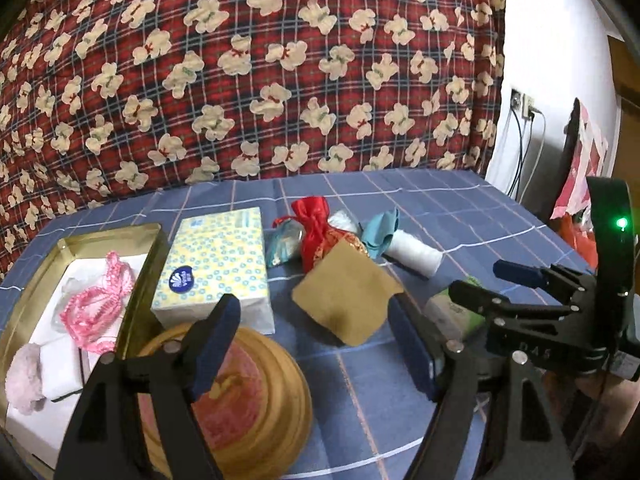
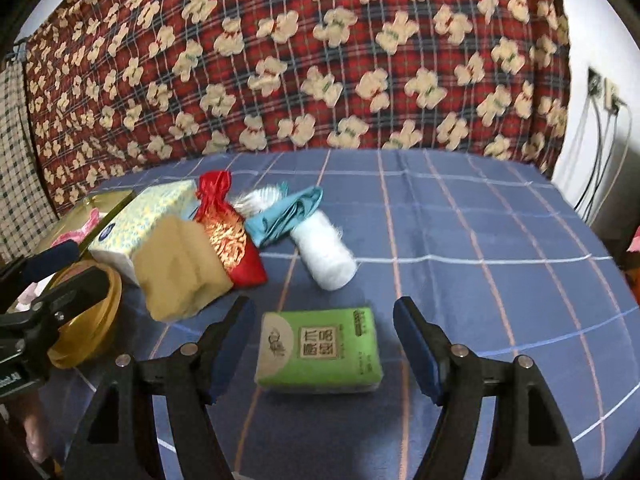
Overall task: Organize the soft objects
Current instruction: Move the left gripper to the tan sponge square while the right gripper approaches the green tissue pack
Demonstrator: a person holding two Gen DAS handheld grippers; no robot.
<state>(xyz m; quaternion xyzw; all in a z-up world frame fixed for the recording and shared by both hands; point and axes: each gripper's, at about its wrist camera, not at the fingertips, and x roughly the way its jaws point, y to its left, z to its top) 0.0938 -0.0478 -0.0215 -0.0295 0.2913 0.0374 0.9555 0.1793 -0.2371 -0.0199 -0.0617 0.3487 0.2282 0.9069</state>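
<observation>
The right hand-held gripper [image 2: 324, 344] is spread wide, pads bare, with the green tissue pack [image 2: 320, 350] lying flat on the desk [image 2: 480, 240] between its fingers but untouched. By the look of it, the pack is light and squashy under a slick plastic wrap; a squeeze across its short sides near the middle should hold, while a pinch at a corner would likely slip or crumple it.

The left hand-held gripper [image 1: 316, 344] is also spread and holds nothing. It hangs left of the pack, above a round wooden lid [image 1: 248, 396]. Just beyond it is a tan cloth square [image 1: 346, 298], limp and best pinched at an edge.

Behind the pack lie a white roll [image 2: 324, 254], a teal cloth [image 2: 286, 216] and a red pouch [image 2: 228, 236], all soft. Farther left stand a tissue box [image 1: 216, 270] and the gold tin [image 1: 136, 308], already holding pink ribbon [image 1: 98, 304].
</observation>
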